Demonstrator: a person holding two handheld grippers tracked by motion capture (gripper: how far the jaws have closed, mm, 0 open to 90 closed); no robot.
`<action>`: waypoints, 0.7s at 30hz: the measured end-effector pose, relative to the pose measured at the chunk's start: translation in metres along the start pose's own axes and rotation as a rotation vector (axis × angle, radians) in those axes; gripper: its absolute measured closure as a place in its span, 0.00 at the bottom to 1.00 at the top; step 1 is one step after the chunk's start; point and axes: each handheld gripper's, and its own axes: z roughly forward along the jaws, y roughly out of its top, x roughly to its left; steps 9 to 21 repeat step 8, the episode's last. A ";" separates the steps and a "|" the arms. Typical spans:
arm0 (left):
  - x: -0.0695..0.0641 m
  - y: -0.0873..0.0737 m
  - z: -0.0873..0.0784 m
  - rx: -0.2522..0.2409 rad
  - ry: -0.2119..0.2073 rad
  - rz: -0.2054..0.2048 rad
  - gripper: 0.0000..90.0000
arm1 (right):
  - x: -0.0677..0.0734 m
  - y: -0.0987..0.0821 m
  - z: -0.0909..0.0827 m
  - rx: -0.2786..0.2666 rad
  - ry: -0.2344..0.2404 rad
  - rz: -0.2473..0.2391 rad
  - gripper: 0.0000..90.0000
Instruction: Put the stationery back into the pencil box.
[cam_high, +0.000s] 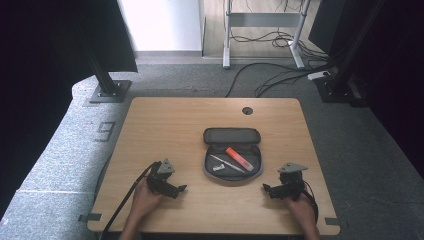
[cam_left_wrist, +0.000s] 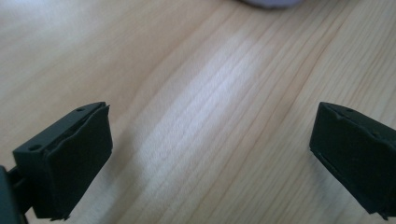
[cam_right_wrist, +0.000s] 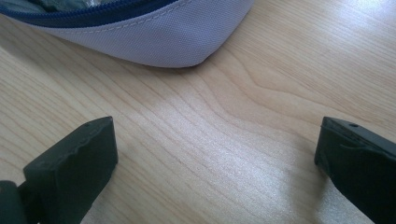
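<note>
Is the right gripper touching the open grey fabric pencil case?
Apart. The right gripper view shows bare wooden table between the open right gripper and the open grey fabric pencil case.

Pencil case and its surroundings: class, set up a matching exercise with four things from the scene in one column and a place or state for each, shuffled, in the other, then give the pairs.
Things:
1. Pencil case
2. Red pen
3. Left gripper
4. Cable hole

Places or states:
A. At the table's far edge
B. Inside the case, on the right
C. Unzipped, lid folded back, mid-table
D. Jaws open, empty, left of the case

Pairs: 1-C, 2-B, 3-D, 4-A
</note>
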 end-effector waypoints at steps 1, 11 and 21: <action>0.000 0.000 0.000 0.001 0.002 -0.003 0.00 | 0.000 0.000 0.000 0.000 0.000 0.001 0.00; 0.000 -0.001 0.000 0.005 0.000 -0.021 0.00 | 0.000 0.000 0.000 0.000 0.000 0.001 0.00; 0.000 -0.001 0.000 0.005 0.000 -0.021 0.00 | 0.000 0.000 0.000 0.000 0.000 0.001 0.00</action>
